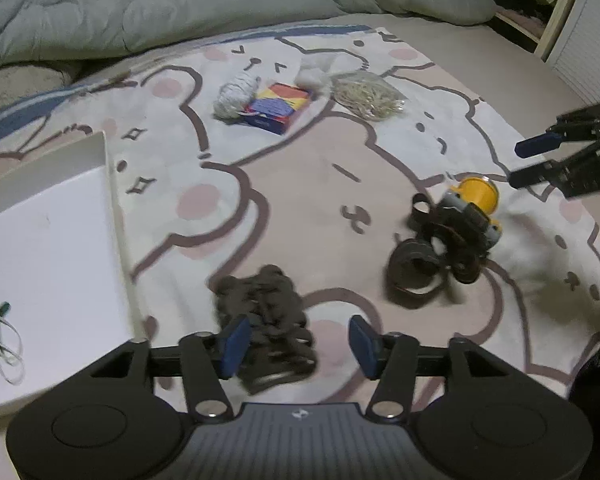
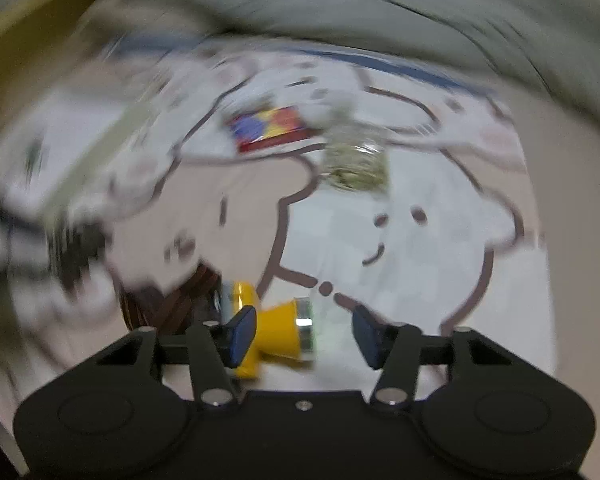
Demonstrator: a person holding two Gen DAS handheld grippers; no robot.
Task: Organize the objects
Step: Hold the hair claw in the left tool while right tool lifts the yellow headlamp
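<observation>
My left gripper (image 1: 299, 346) is open over a dark knitted piece (image 1: 266, 324) that lies on the bear-print blanket (image 1: 300, 184), partly between its blue pads. My right gripper (image 2: 305, 334) is open just above a yellow headlamp (image 2: 276, 330) with dark straps (image 2: 172, 296); the lamp lies between its pads. In the left wrist view the headlamp (image 1: 474, 204) lies at right with its straps (image 1: 420, 268), and the right gripper (image 1: 536, 164) hovers open just beyond it. A white tray (image 1: 48, 240) at left holds rubber bands (image 1: 0, 336).
Farther back lie a colourful box (image 1: 278, 106), a ball of white string (image 1: 236, 94) and a bag of pale rubber bands (image 1: 370, 96). A grey duvet (image 1: 220, 0) is bunched along the back. A wooden shelf (image 1: 556, 20) stands at the far right.
</observation>
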